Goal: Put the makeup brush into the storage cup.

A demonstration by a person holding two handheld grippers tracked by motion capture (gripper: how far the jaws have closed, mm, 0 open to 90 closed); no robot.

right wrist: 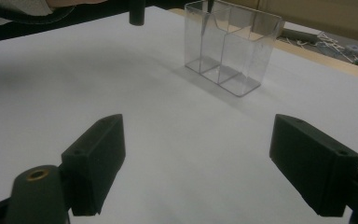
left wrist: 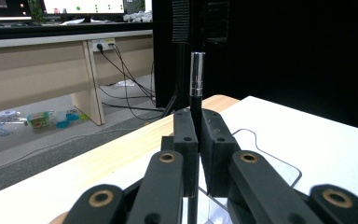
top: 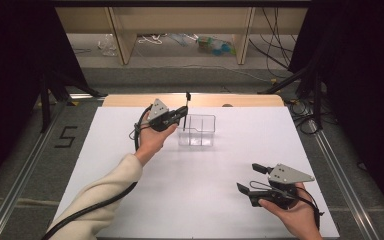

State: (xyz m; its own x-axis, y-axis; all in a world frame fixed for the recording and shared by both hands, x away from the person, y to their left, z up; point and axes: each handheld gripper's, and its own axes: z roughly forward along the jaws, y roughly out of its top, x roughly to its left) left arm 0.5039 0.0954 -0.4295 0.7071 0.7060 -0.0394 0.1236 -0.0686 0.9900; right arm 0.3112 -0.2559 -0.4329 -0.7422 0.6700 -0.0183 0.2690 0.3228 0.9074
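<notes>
From the high view I see the white table (top: 190,190) with the clear two-compartment container (top: 197,130) near its far edge, my left hand-held gripper (top: 184,111) at the container's left end and my right hand-held gripper (top: 250,178) well apart near the front right, jaws spread with nothing between them. My left gripper view adds that the left jaws are clenched on a thin black pen (left wrist: 196,121) standing upright, silver band (left wrist: 197,80) above the pads. My right gripper view shows the container's (right wrist: 233,46) divider wall and the pen's lower end (right wrist: 210,5) at its rim.
</notes>
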